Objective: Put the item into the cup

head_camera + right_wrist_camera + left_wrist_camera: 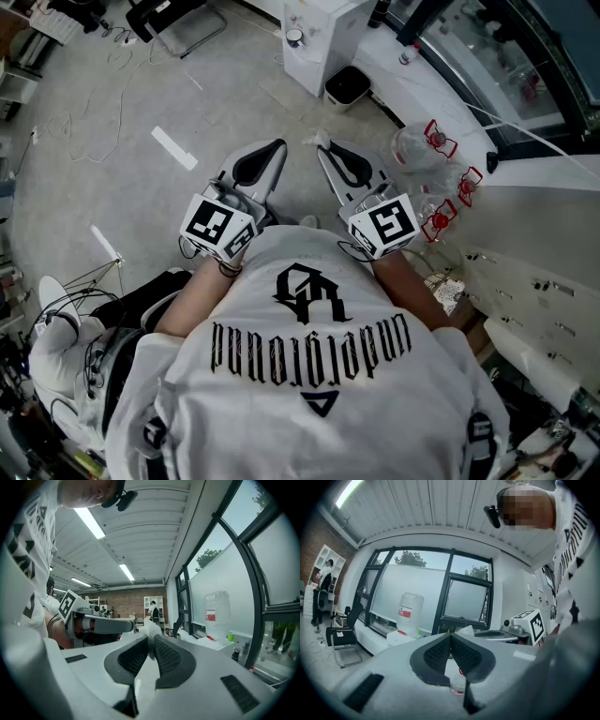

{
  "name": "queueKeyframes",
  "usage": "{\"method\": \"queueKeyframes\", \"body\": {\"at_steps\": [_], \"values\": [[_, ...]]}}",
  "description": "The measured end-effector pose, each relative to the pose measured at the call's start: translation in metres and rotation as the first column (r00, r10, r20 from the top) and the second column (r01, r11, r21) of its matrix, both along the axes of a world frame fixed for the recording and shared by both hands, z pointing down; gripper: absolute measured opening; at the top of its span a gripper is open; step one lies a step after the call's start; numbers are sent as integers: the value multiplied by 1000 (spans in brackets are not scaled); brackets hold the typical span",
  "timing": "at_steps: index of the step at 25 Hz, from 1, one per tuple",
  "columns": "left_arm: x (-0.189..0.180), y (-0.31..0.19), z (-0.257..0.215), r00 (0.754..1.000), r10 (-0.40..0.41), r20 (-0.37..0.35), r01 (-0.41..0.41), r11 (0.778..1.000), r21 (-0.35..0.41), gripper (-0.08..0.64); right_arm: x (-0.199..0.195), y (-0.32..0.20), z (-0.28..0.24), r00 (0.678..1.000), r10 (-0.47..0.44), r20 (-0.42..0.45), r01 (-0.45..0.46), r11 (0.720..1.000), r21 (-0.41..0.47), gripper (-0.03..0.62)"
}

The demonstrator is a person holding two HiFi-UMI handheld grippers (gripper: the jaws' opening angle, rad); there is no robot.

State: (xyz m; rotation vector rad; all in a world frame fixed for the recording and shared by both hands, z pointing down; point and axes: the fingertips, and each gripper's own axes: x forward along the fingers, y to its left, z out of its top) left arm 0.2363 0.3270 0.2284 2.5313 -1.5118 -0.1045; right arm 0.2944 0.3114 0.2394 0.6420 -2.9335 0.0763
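Head view: holding two grippers side by side on the near side of one black bin (349, 86), each carrying one marker cube (217, 228). Left gripper view: pressing both jaws of the left gripper (280, 143) fully together, gripping nothing between them. Right gripper view: pinching one white crumpled item (149, 626) between the two closed jaws of the right gripper (318, 145), just at the near-left of the bin. Lying to the right of the bin, some clear water jugs (417, 155), showing three red handles (437, 137); exact number of jugs not countable.
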Motion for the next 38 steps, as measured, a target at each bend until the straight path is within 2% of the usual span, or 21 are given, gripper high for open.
{"method": "queueKeyframes", "body": {"at_steps": [10, 16, 22, 26, 32, 38], "values": [[-22, -17, 13, 997, 71, -15, -71, 997, -26, 14, -20, -28, 6, 1000, 6, 2, -6, 1000, 2, 49], [-83, -34, 11, 997, 76, -29, -76, 997, -12, 14, -56, -54, 3, 999, 40, 25, -39, 998, -41, 49], [-162, -59, 5, 995, 88, -37, -88, 996, -6, 14, -111, -76, -5, 997, 78, 3, -78, 997, -22, 49], [-200, -69, -1, 994, 102, -29, -102, 995, 7, 14, -137, -87, -5, 993, 116, -29, -116, 993, -2, 49], [-227, -75, 12, 991, 121, -49, -122, 992, -27, 14, -157, -100, -3, 987, 148, -62, -148, 989, 4, 49], [-238, -91, 22, 993, 110, -49, -113, 992, -54, 14, -158, -122, 6, 984, 160, -72, -161, 987, -5, 49]]}}
